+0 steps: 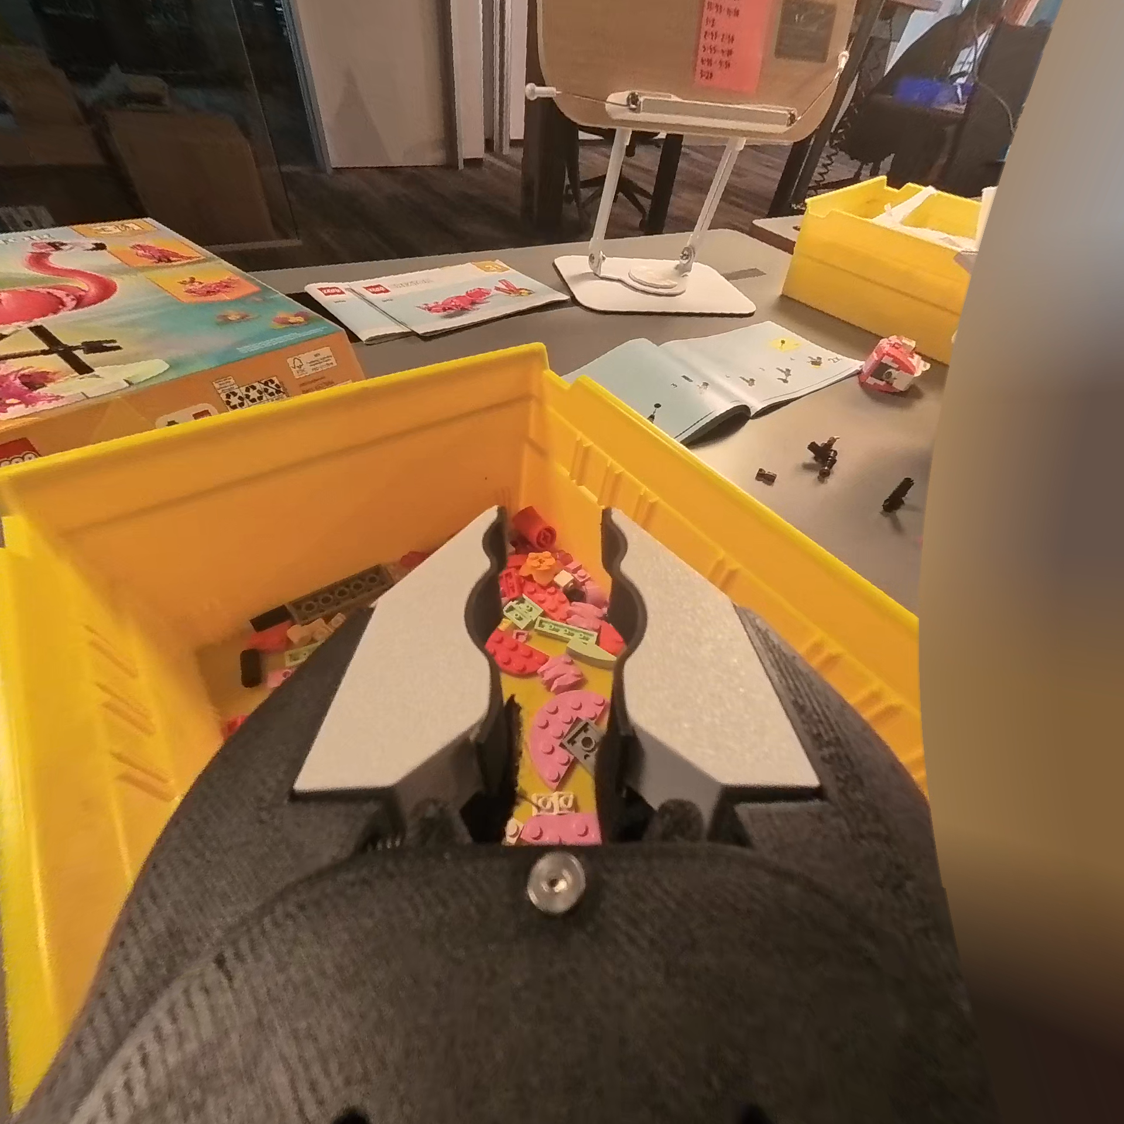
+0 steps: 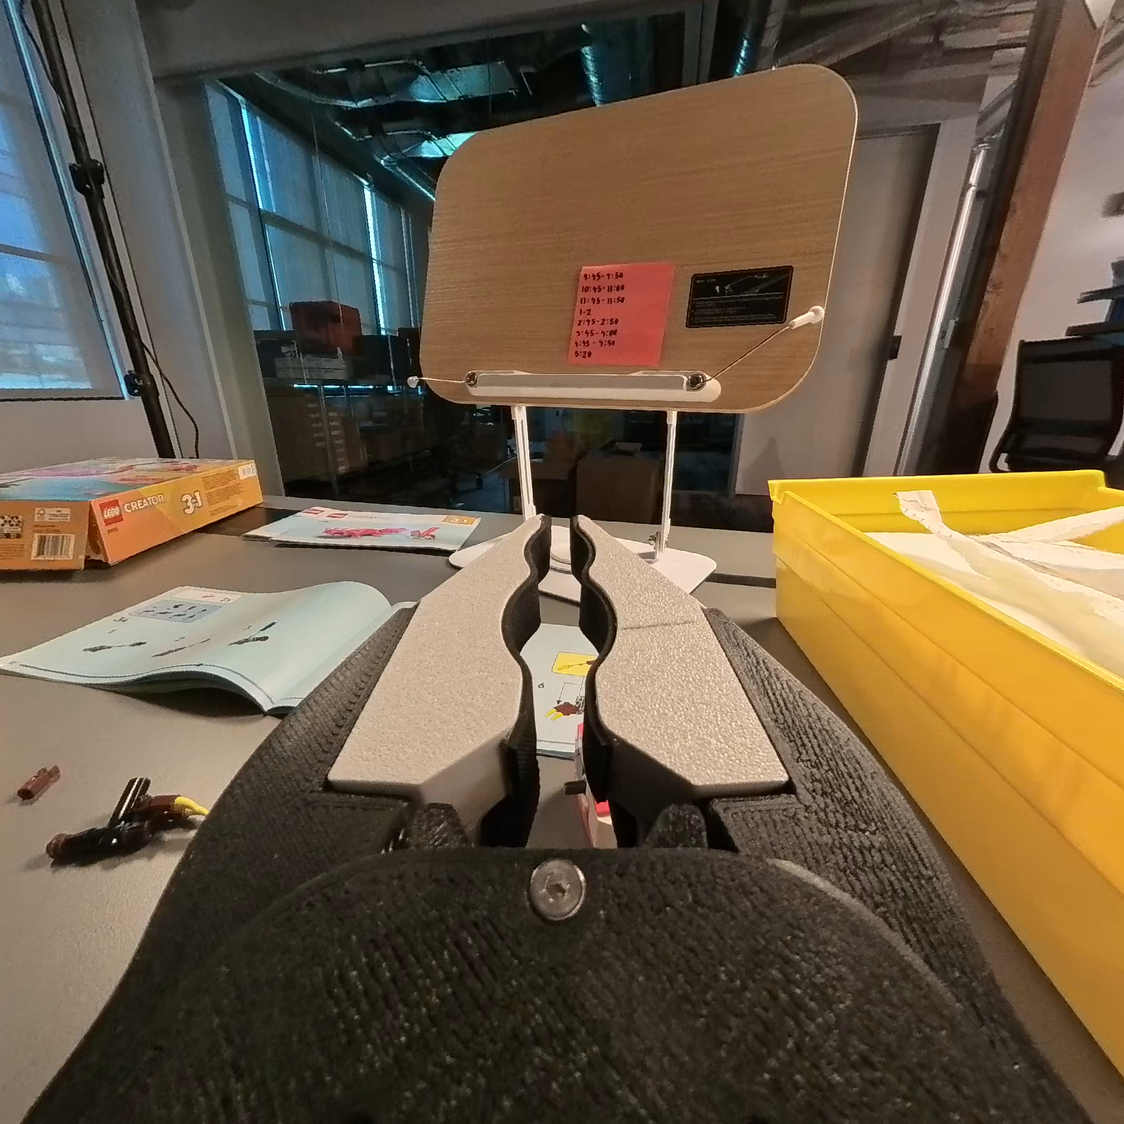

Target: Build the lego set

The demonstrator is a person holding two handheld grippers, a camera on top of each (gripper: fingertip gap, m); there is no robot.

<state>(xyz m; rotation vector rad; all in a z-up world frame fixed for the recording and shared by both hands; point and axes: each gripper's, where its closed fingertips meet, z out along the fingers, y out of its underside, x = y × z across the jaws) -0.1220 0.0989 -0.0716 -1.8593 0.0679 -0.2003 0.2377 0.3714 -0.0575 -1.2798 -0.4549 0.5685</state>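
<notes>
The left gripper (image 1: 555,517) hangs inside the yellow bin (image 1: 274,426), fingers apart, with nothing between them. The loose bricks lie below and a little ahead of it. Seen through the gap, a red round brick (image 1: 541,535) and an orange flower piece (image 1: 541,562) are nearest to the tips, a light green plate (image 1: 565,629) lies with its long axis across the gap, and a pink half-round plate (image 1: 565,724) is closer to the gripper body. A dark grey long brick (image 1: 340,587) rests to the left, by the far wall.

The right gripper (image 2: 562,523) is outside the bin and well apart from the bricks – low over the table, above the right page of the open booklet (image 2: 201,638). Its fingers are almost together, only a thin slit shows, and nothing is between the tips. It points toward the book stand (image 2: 638,243). A small pink model (image 2: 593,797) shows under its base, seemingly on the table. A second yellow bin (image 2: 912,638) stands just to its right.
</notes>
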